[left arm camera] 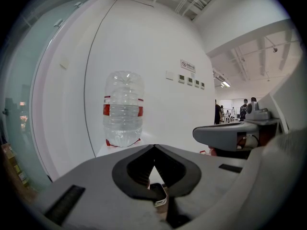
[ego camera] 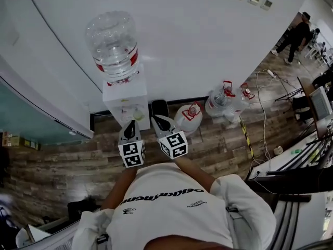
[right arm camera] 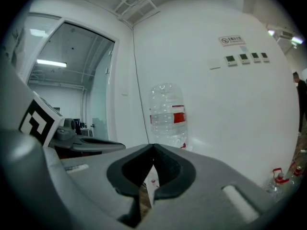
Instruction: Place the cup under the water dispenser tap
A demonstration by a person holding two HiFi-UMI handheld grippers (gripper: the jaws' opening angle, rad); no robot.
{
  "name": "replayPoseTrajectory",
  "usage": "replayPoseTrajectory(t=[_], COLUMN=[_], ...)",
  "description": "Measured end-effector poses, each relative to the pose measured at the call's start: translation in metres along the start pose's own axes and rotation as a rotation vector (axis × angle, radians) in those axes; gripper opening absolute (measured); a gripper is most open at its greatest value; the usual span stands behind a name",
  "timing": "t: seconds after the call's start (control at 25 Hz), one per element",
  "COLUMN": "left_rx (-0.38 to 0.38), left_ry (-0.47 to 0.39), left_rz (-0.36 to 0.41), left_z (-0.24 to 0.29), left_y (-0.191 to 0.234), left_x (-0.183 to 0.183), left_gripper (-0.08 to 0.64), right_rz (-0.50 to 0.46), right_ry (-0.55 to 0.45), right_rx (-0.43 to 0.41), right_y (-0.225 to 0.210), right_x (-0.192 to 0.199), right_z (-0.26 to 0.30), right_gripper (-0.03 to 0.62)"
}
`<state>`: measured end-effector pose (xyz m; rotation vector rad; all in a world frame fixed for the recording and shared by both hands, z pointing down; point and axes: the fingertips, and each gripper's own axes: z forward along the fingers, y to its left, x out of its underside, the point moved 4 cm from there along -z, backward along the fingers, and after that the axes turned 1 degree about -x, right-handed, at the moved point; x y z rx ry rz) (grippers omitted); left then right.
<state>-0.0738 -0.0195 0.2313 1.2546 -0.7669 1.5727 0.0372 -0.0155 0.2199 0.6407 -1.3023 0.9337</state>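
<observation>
At twelve o'clock: white box-shaped water dispenser [ego camera: 123, 95]; left gripper [left arm camera: 154, 147], right gripper [right arm camera: 153, 147] closed, empty; cup unseen; keep square to tap.

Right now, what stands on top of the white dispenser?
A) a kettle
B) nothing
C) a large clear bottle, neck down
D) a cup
C: the head view shows a clear bottle with a red label standing neck down on the white dispenser.
</observation>
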Motion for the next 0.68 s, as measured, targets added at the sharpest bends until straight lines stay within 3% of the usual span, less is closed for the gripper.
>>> replayPoseTrajectory(t=[0.68], left_rx=[0.012], left_ry=[-0.006], left_rz=[0.011], left_z=[-0.013], left_y=[-0.002], left_x=[0.002], left_gripper=[-0.003], right_rz=[0.007], right_ry=[-0.015], right_rx=[0.009], right_y=[0.007], right_x=[-0.001], right_z=[-0.010], right_gripper=[-0.002])
